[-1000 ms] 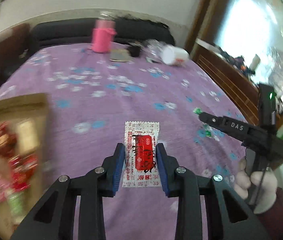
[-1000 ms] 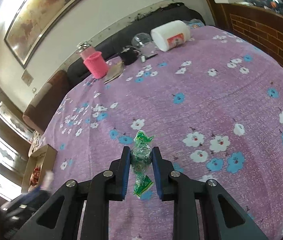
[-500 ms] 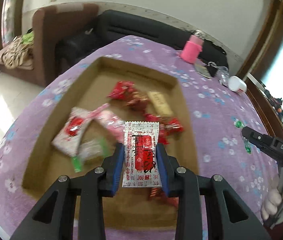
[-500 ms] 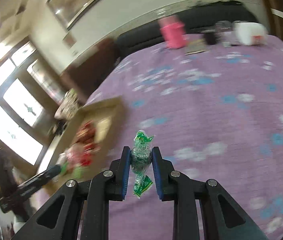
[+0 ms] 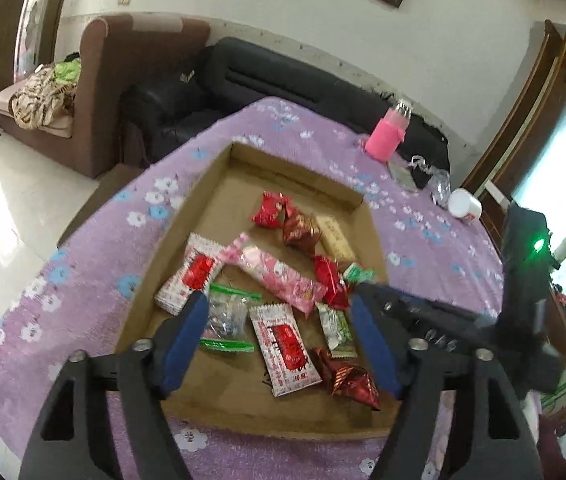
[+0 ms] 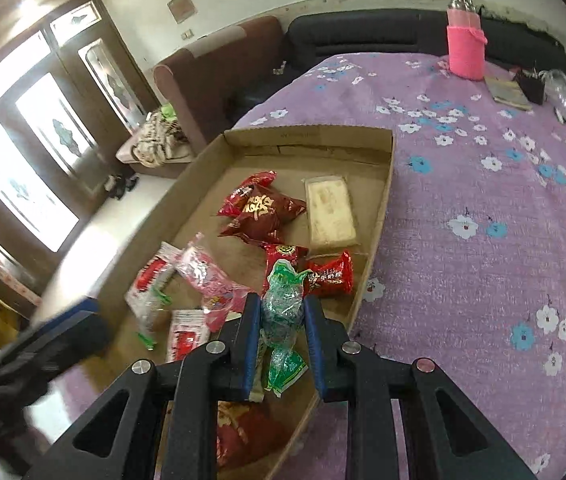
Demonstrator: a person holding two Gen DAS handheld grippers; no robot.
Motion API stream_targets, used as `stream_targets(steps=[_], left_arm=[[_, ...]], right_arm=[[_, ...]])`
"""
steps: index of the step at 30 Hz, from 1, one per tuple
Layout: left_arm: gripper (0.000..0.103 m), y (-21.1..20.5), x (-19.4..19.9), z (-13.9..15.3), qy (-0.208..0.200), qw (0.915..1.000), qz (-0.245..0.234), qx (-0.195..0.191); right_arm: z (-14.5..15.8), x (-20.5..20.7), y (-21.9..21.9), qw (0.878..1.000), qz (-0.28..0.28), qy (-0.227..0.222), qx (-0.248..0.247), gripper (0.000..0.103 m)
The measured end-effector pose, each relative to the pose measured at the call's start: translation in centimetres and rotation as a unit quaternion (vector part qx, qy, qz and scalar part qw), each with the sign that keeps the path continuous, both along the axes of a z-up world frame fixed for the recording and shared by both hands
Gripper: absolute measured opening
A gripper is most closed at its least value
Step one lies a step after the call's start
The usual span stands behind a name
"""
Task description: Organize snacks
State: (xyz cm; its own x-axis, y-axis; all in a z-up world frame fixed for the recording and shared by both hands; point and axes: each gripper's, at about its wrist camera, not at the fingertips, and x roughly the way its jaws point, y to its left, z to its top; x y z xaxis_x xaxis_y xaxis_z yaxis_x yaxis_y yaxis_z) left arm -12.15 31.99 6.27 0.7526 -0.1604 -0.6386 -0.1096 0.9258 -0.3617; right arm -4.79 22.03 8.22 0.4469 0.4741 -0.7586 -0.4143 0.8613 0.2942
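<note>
A shallow cardboard box [image 5: 151, 276] on the purple flowered table holds several snack packets. My left gripper [image 5: 279, 340] is open above the box's near end. A red-and-white sachet [image 5: 285, 350] lies flat in the box between its spread fingers. My right gripper [image 6: 281, 340] is shut on a green wrapped candy [image 6: 283, 308] and holds it over the box's [image 6: 387, 184] near right corner. The right gripper also shows in the left wrist view [image 5: 423, 312] at the box's right side.
A pink-sleeved bottle [image 6: 465, 50], a small notebook [image 6: 509, 94], a white container [image 5: 465, 206] and clear plastic stand at the table's far end. A brown armchair [image 5: 95, 92] and a black sofa [image 5: 283, 76] stand behind the table.
My left gripper opened and let go of the red-and-white sachet, which now lies in the box. My right gripper carried the green candy from the open tablecloth to over the box.
</note>
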Motion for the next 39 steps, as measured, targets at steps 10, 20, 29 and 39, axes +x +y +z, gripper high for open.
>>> stream_targets(steps=[10,20,29,39], left_arm=[[0.079,-1.9,-1.8,3.0,-0.048,0.9983,-0.015,0.029],[0.095,-7.8,-3.4,5.1,-0.078,0.9924,-0.060,0.073],[0.095,-13.0,-3.4,5.5,-0.067,0.9886,-0.107,0.083],[0.095,-17.5,-2.8,5.1,-0.067,0.9857,-0.112,0.106]], right_arm=[[3.5,-3.6,-5.4,0.996,-0.069,-0.057,0.031,0.052],[3.3,-7.6,-14.6,0.981,-0.171,-0.063,0.069,0.057],[3.1,-9.6,-19.8,0.969,-0.221,-0.066,0.088,0.058],[2.3,-10.1,-21.9,0.964,-0.244,-0.059,0.090,0.058]])
